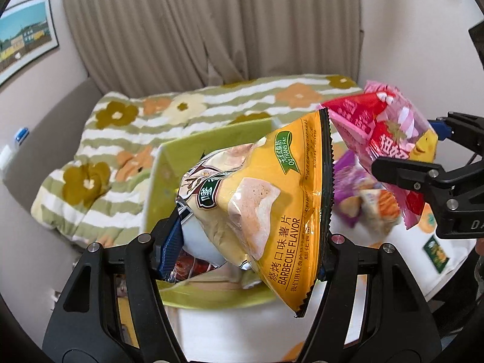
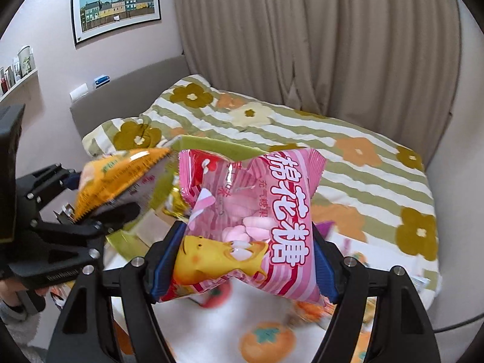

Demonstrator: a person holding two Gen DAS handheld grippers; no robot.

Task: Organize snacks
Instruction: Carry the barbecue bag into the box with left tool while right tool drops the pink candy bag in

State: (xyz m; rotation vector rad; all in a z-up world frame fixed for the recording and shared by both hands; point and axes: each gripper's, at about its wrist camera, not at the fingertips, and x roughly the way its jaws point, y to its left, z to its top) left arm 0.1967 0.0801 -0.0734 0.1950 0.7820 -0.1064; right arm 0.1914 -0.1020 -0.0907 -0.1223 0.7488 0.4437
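My left gripper (image 1: 248, 254) is shut on a yellow barbecue-flavour chips bag (image 1: 272, 196), its blue pads pressing both sides, lifted above a green box (image 1: 169, 163). My right gripper (image 2: 245, 269) is shut on a pink marshmallow bag (image 2: 251, 220), also held in the air. In the left wrist view the right gripper (image 1: 420, 148) hangs at the right with the pink bag (image 1: 387, 133). In the right wrist view the left gripper (image 2: 96, 196) is at the left with the chips bag (image 2: 121, 175). A blurred purple snack pack (image 1: 354, 187) lies below.
A white cloth with orange persimmon prints (image 2: 266, 335) covers the table under both grippers. Behind it is a bed with a striped floral quilt (image 2: 348, 157), beige curtains (image 2: 317, 45) and a framed picture (image 2: 116, 6). A hand (image 2: 9, 299) grips the left tool.
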